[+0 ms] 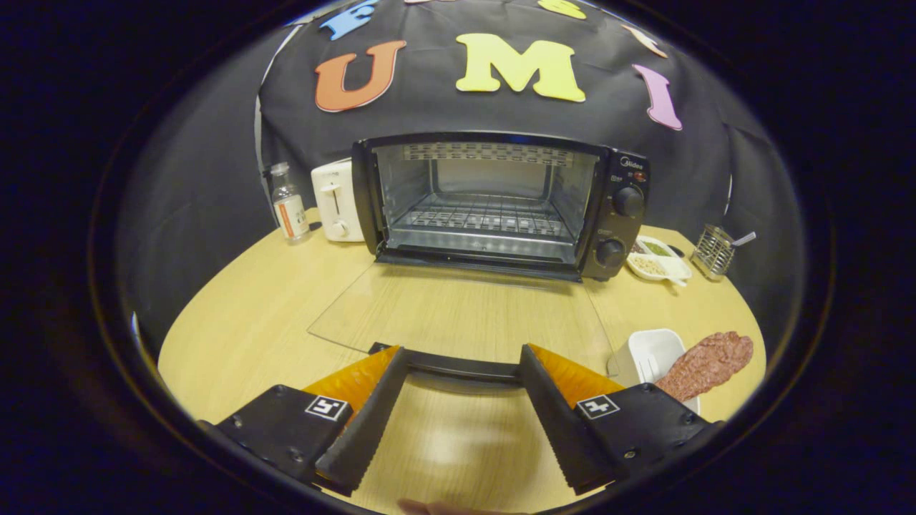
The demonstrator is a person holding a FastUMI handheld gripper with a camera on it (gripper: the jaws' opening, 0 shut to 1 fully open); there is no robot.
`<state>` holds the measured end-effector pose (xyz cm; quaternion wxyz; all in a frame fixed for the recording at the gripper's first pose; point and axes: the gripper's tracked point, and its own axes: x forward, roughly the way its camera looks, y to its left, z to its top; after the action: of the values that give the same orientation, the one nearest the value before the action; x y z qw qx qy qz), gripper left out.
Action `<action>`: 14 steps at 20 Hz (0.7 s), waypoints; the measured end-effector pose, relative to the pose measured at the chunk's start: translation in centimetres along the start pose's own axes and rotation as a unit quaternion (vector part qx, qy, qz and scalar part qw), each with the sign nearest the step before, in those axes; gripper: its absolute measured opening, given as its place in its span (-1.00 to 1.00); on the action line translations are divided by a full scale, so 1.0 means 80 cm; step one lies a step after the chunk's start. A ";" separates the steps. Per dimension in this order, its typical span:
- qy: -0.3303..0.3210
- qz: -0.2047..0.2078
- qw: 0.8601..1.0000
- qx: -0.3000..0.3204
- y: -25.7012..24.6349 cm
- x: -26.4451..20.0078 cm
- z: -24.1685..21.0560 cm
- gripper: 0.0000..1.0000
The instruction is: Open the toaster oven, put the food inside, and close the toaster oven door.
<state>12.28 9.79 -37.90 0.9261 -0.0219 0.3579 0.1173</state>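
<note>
The black toaster oven (501,204) stands at the back of the round wooden table (257,322), its cavity and wire rack (483,214) exposed. Its glass door (465,315) lies folded down flat toward me, and the door's black handle (461,367) runs just beyond my fingertips. My gripper (461,357) is open, its two fingers spread wide on either side of the handle's middle, touching nothing that I can see. The food, a reddish-brown slab of meat (705,365), rests on a white dish (647,357) to the right of the right finger.
A white toaster (335,200) and a small bottle (288,204) stand left of the oven. To its right sit a white tray of seeds (658,261) and a wire holder (712,250). A fingertip (429,508) shows below the gripper.
</note>
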 end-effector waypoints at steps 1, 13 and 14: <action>0.002 0.002 1.000 0.008 -0.003 -0.007 -0.001 1.00; -0.029 -0.001 0.999 0.018 -0.095 -0.128 0.040 1.00; -0.035 -0.003 0.999 0.018 -0.106 -0.139 0.046 1.00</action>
<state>8.74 -0.20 -28.08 0.9386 -0.0021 0.3273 0.1088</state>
